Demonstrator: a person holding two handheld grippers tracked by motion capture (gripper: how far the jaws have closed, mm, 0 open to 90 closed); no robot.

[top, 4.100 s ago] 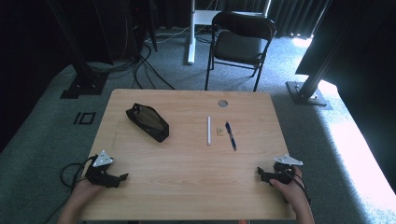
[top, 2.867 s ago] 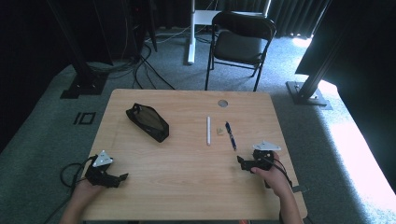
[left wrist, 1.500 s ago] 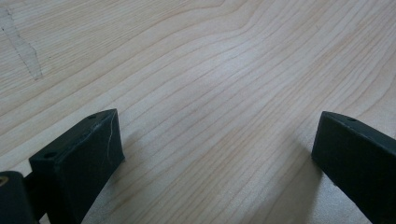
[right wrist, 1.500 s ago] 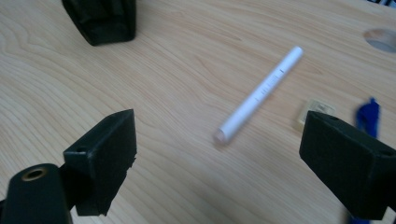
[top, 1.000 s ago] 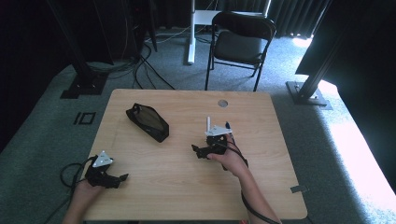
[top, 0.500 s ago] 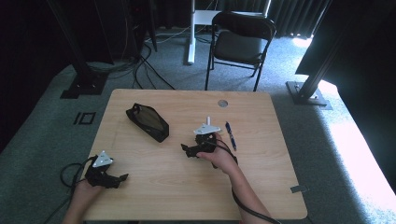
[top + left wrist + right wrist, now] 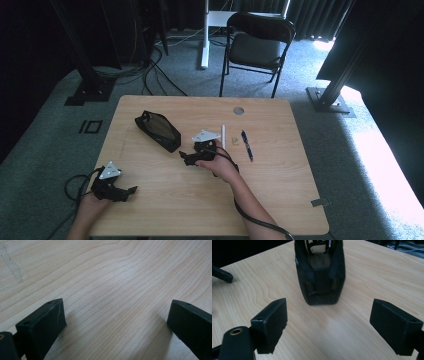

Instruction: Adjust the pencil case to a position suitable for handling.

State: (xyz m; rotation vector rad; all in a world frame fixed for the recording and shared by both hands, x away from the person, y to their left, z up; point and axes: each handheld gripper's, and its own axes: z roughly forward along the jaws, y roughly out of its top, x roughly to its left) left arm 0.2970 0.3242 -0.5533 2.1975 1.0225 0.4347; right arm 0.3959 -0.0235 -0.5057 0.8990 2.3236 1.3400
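Your right claw (image 7: 187, 158) is only at the approach: its jaws stand wide apart and point at the near end of the black pouch (image 7: 158, 130), close to it but not touching. In the right gripper view the pouch (image 7: 320, 272) sits straight ahead between the two jaws, a strip of bare counter (image 7: 367, 277) showing in front of it. Nothing is gripped yet, so the whole job looks to be ahead of you: close the gap, take hold, and whatever follows.

The pouch lies left of the counter's middle, set at a slant, its mouth at the far end; you cannot tell from here what is inside.

Your left claw (image 7: 131, 190) rests at the near left corner, jaws spread wide over plain wood (image 7: 110, 290), holding nothing.

Just right of your right hand lie a white stick (image 7: 223, 136), a small pale scrap (image 7: 234, 142) and a blue pen (image 7: 247, 145). They are behind the claw's line to the pouch, so nothing blocks the way; mind only that your wrist or cable may brush the stick.
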